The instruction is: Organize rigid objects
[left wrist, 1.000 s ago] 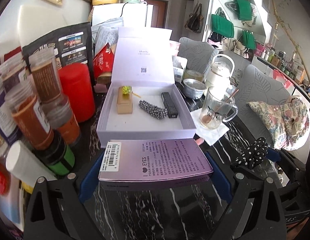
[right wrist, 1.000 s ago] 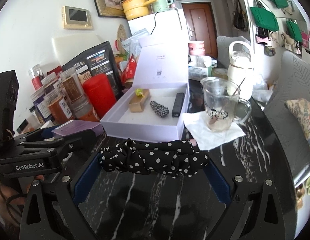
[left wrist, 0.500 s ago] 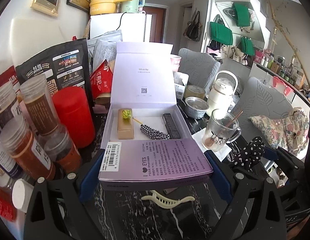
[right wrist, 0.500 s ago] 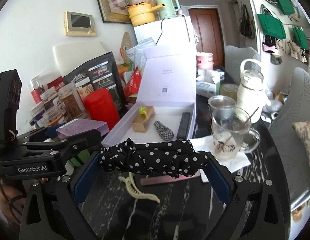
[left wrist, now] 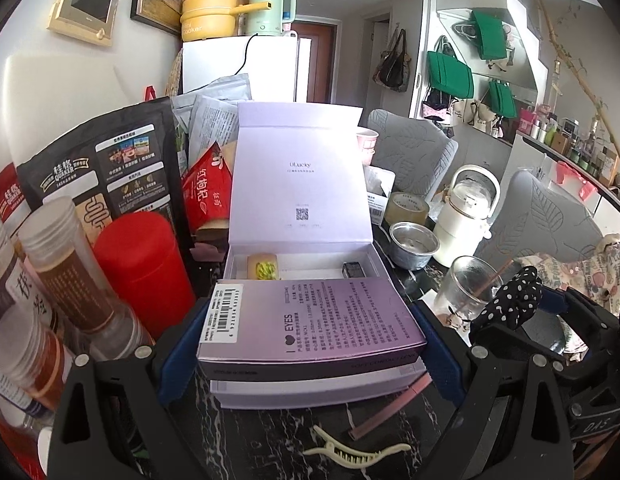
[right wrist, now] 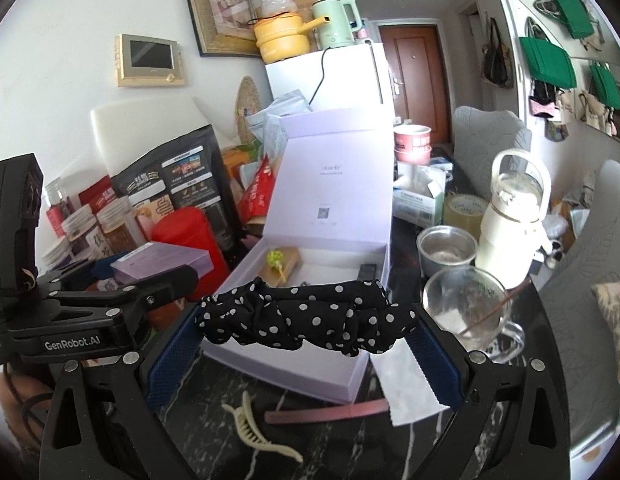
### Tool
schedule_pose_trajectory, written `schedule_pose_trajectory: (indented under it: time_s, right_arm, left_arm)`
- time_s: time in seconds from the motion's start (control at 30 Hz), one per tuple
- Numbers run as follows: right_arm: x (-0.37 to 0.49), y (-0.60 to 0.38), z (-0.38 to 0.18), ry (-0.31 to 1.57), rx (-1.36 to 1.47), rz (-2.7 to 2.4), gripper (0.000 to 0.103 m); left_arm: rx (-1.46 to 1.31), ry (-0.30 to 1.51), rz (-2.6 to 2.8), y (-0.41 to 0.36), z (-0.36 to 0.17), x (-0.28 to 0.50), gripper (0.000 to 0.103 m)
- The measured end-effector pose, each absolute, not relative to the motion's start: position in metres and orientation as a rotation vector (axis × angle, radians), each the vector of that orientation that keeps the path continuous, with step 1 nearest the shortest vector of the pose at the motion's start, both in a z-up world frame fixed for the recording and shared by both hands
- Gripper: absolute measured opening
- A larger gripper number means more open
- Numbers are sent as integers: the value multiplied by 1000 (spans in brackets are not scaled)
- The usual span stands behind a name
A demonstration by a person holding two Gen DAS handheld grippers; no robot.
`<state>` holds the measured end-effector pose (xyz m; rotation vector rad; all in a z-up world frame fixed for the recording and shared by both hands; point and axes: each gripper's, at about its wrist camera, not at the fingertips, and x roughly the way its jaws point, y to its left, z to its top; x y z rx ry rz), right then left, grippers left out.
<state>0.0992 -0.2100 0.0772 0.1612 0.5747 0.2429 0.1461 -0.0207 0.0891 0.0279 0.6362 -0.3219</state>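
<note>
My left gripper (left wrist: 310, 340) is shut on a flat purple carton (left wrist: 310, 320) and holds it above the near end of the open lilac gift box (left wrist: 302, 248). The carton shows in the right wrist view (right wrist: 162, 260) too. My right gripper (right wrist: 306, 320) is shut on a black polka-dot scrunchie (right wrist: 306, 316), held above the gift box's (right wrist: 310, 360) front edge. The scrunchie also shows in the left wrist view (left wrist: 509, 300). In the box lie a tan block with a yellow-green clip (right wrist: 284, 262) and a black bar (right wrist: 367, 272). A cream claw clip (right wrist: 258, 436) and a pink strip (right wrist: 329, 414) lie on the table.
A red canister (left wrist: 146, 268), jars (left wrist: 66, 264) and snack bags (left wrist: 94, 172) crowd the left. A glass mug (right wrist: 469, 312), steel cup (right wrist: 445, 256), white kettle (right wrist: 513, 224) and tape roll (right wrist: 463, 212) stand at the right. A white napkin (right wrist: 405, 384) lies by the box.
Both grippers have risen and drawn back with their loads. The claw clip and pink strip have come into view on the table. The carton now hides most of the box's inside.
</note>
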Motion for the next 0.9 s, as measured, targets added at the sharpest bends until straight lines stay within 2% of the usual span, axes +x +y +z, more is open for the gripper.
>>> schedule_pose_trajectory:
  time_s: [0.9]
  right_arm:
    - [204,-201,77,581,85,175,100]
  left_arm:
    - [74,625,-169,-27,80,253,97]
